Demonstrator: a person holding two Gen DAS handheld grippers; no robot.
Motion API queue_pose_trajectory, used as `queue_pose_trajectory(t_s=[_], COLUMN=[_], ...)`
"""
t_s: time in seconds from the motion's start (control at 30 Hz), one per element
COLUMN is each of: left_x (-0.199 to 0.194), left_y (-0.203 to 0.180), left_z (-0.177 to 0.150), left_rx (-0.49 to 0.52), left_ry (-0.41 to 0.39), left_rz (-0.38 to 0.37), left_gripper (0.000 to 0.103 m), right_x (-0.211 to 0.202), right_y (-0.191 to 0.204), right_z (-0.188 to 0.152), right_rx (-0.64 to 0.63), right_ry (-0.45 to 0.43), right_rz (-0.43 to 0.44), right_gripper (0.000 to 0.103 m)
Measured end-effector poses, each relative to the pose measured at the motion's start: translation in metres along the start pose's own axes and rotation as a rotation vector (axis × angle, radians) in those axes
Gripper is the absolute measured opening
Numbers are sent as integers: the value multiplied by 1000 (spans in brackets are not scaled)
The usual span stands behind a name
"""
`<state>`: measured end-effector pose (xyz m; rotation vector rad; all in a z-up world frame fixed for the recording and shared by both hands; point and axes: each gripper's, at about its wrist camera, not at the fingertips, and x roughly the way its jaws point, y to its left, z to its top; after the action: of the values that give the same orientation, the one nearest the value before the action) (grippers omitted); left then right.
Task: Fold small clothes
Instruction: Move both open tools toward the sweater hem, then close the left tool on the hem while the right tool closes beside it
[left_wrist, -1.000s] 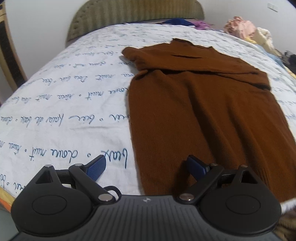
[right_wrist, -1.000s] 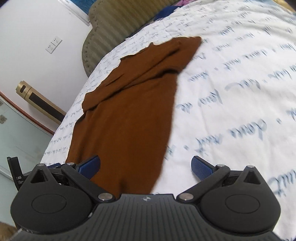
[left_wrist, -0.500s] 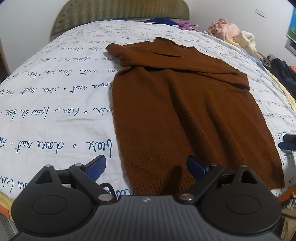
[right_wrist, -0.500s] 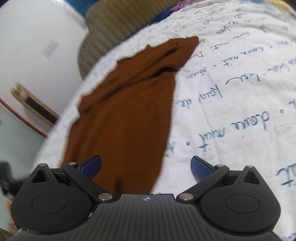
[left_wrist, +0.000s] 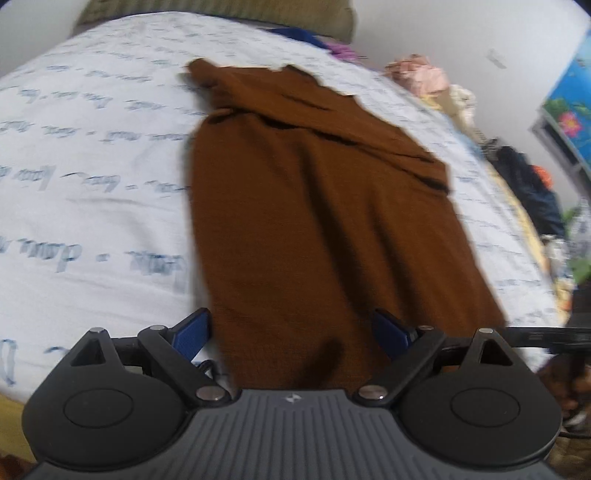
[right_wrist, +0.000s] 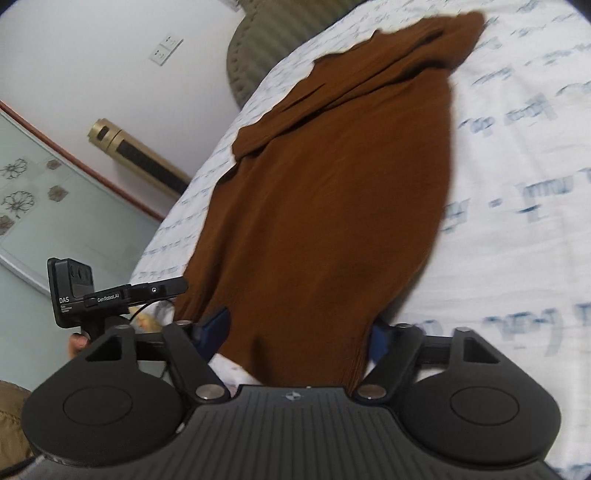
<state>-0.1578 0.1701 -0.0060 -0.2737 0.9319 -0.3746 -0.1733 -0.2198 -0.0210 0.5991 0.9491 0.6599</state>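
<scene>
A brown knit sweater (left_wrist: 317, 206) lies flat on the bed, sleeves folded across its top, hem toward me. My left gripper (left_wrist: 291, 332) is open, its blue-padded fingers (left_wrist: 194, 328) straddling the hem's left part. The sweater also shows in the right wrist view (right_wrist: 332, 192). My right gripper (right_wrist: 299, 332) is open over the hem's right part, with the hem between its blue fingers (right_wrist: 218, 325). Neither is closed on the fabric.
The bed sheet (left_wrist: 92, 177) is white with blue script. A green headboard (right_wrist: 266, 44) stands at the far end. Piles of clothes (left_wrist: 424, 77) lie at the bed's far right. The other gripper's camera unit (right_wrist: 72, 291) shows at left.
Both grippers have moved in toward the sweater's hem, so the hem now lies between each pair of fingers. The sweater has not moved. Both stay open.
</scene>
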Motion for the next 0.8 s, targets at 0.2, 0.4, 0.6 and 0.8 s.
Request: queue_pose_trajectory(t_s=[0.2, 0.4, 0.6, 0.8], left_x=[15, 13, 24, 15], left_y=[-6, 2, -15, -11], left_z=[0, -6, -3, -1], left_rx=[-19, -34, 17, -7], left_ry=[55, 57, 59, 41], left_rz=[-78, -144, -114, -99], left_gripper=[71, 70, 37, 14], right_x=[19, 15, 39, 24], right_y=[11, 12, 27, 25], right_z=[2, -2, 2, 2], right_rx=[-17, -8, -55, -70], right_ry=[25, 42, 79, 34], right_rz=[7, 22, 7, -41], right_gripper=[56, 54, 29, 19])
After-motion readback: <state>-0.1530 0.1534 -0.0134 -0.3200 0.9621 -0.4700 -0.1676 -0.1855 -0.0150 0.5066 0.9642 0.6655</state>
